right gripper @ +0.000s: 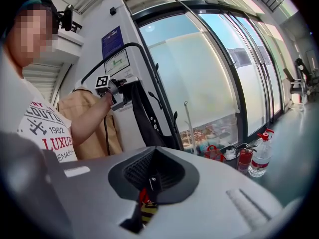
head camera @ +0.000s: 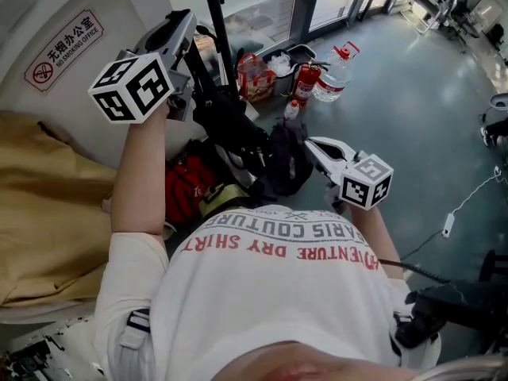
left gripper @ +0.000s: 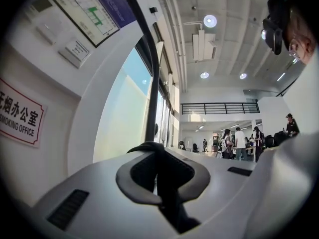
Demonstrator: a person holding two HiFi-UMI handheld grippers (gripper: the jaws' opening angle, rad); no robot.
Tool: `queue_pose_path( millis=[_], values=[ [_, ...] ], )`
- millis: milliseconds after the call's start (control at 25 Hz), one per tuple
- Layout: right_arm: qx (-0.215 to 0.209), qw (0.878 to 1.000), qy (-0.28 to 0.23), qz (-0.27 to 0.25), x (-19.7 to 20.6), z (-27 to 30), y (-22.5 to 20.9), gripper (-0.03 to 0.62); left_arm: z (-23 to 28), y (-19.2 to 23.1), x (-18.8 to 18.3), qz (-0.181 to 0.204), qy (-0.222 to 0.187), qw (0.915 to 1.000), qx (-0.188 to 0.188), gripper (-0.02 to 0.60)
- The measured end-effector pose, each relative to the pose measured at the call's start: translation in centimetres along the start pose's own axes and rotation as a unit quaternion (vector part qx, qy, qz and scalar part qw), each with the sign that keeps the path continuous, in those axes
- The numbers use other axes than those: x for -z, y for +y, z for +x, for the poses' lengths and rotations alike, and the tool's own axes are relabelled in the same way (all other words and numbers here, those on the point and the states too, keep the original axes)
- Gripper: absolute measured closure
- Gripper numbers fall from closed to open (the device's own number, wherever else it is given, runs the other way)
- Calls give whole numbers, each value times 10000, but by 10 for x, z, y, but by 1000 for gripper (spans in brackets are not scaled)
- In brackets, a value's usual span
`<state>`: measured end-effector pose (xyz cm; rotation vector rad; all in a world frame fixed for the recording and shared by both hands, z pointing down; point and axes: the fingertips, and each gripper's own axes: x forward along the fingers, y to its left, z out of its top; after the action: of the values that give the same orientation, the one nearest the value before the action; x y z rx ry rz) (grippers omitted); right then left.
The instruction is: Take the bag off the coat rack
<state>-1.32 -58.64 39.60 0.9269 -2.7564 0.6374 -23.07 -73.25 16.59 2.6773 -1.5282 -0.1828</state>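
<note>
**Bag held by both tongs beside the rack pole**

Left tongs [head camera: 184, 32]: raised in the upper left of the head view, with the marker cube toward the camera. In the left gripper view the tongs are closed hard on the strap of the black fabric bag [head camera: 230, 121]. The dark band runs between the pads and loops up over the tips.

Bag position: it hangs from the left tongs down through the centre of the head view. It lies close alongside the black metal coat-rack pole [head camera: 216, 14], which rises to the top edge of the frame. No view shows whether the strap still catches on a hook.

Right tongs [head camera: 312, 144]: lower, right of centre, with the tips at the bag's lower bulk. In the right gripper view the tongs stand close together, and a small black tab of the bag, bearing a pale rivet, is pinched between them. Red and yellow-black striped material shows through the slit below.

Surroundings:
- A white wall carries a red-bordered no-smoking sign [head camera: 63, 50] at upper left.
- A tan cloth [head camera: 48, 197] hangs along the left edge.
- A red bag [head camera: 186, 185] lies low, left of the black bag.
- At top centre, on the grey-green floor [head camera: 397, 117] by the glass wall, stand a red fire extinguisher [head camera: 305, 82] and a clear water bottle with red cap [head camera: 337, 74], just beside each other.

The person's white T-shirt with red lettering fills the bottom of the head view.
</note>
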Motion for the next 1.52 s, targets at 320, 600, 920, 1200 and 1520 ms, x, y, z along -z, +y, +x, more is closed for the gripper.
queue_pose_path(
  millis=[320, 600, 920, 1200, 1520],
  values=[
    [-85, 9999, 87, -25, 2, 4, 6, 594, -48, -36, 20, -52, -39, 9995, 325, 558],
    [-307, 9992, 250, -63, 20, -6, 24, 594, -90, -66, 69, -264, 298, 9988, 270, 560],
    [-713, 9970, 247, -192, 51, -79, 62, 594, -170, -148, 125, -603, 721, 9954, -209, 558],
    [-1124, 9919, 475, -348, 89, -171, 112, 594, -266, -237, 130, -863, 533, 9918, -775, 558],
    [-1352, 9885, 653, -194, 152, -218, 141, 594, -326, -324, 163, -1031, 694, 9900, -664, 558]
  ],
)
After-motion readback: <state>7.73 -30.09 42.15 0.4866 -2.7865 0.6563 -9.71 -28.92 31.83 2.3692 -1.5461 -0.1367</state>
